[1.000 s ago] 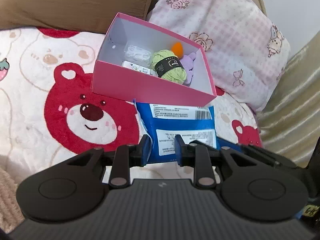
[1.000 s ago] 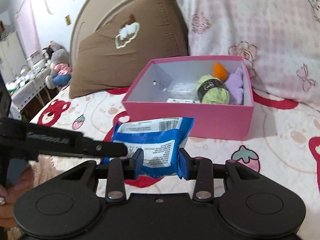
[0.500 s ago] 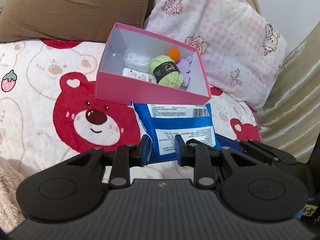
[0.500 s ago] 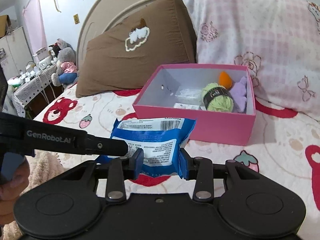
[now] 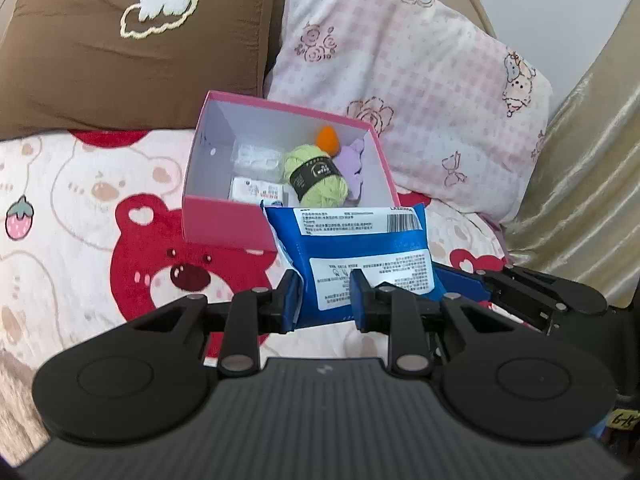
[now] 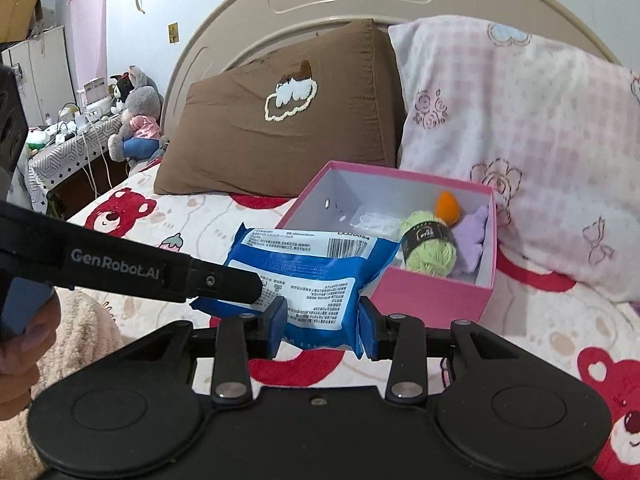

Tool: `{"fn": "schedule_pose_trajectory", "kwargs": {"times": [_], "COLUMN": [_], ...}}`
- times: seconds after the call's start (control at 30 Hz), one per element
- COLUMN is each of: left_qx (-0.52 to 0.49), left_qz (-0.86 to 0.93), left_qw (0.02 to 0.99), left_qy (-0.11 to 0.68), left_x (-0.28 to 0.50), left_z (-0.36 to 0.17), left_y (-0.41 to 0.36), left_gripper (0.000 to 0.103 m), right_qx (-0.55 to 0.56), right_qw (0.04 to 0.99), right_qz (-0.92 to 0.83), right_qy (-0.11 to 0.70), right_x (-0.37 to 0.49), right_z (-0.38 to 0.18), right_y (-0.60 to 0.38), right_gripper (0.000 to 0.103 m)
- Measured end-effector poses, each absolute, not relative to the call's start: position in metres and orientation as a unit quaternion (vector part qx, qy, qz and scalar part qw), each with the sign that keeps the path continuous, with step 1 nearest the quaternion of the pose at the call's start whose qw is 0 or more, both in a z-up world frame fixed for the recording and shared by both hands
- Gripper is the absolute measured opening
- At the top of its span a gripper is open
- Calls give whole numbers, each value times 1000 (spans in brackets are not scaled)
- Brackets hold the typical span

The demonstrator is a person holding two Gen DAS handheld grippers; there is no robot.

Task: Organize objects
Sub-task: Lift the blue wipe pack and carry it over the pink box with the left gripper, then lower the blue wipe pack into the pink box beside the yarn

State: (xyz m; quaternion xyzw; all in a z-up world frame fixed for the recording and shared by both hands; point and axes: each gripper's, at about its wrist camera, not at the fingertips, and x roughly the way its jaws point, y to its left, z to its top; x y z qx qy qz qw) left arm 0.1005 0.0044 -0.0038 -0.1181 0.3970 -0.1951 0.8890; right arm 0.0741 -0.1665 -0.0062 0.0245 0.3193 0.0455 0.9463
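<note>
Left gripper (image 5: 325, 296), lower centre of frame: jaws clamped on blue packet (image 5: 360, 252), near edge. Right gripper (image 6: 322, 326), lower centre: jaws clamped on same packet's other end. Packet held between both, clear of bear-print bedspread (image 5: 80, 208), just before pink box (image 5: 224, 220). Box mid-frame, open, holding green yarn ball (image 5: 316, 180), orange piece, lilac item. Upper frame: brown pillow (image 5: 120, 52), pink checked pillow (image 5: 420, 92).
</note>
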Motion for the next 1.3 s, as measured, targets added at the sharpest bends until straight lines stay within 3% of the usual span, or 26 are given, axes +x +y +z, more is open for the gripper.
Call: {"fn": "schedule_pose_trajectory", "kwargs": {"times": [0.2, 0.33, 0.6, 1.0, 1.17, 1.3], "left_qx": [-121, -126, -57, -98, -106, -112], "left_qz": [-198, -201, -210, -131, -124, -115], "left_qw": [893, 888, 889, 878, 850, 841], "left_qy": [387, 394, 403, 451, 501, 517], "left_x": [120, 136, 195, 296, 334, 345], "left_z": [5, 5, 14, -48, -89, -110], "left_y": [6, 5, -17, -7, -4, -6], "left_gripper": [25, 26, 29, 29, 29, 29], "right_qx": [19, 37, 37, 89, 167, 169], "right_qw": [950, 950, 948, 913, 879, 871], "right_qz": [38, 34, 37, 104, 96, 90], "right_qy": [308, 308, 314, 384, 436, 452], "right_x": [90, 103, 153, 269, 314, 330], "right_z": [2, 1, -9, -56, -95, -108], "right_y": [-170, -178, -200, -235, -258, -257], "right_gripper": [42, 36, 35, 35, 28, 27]}}
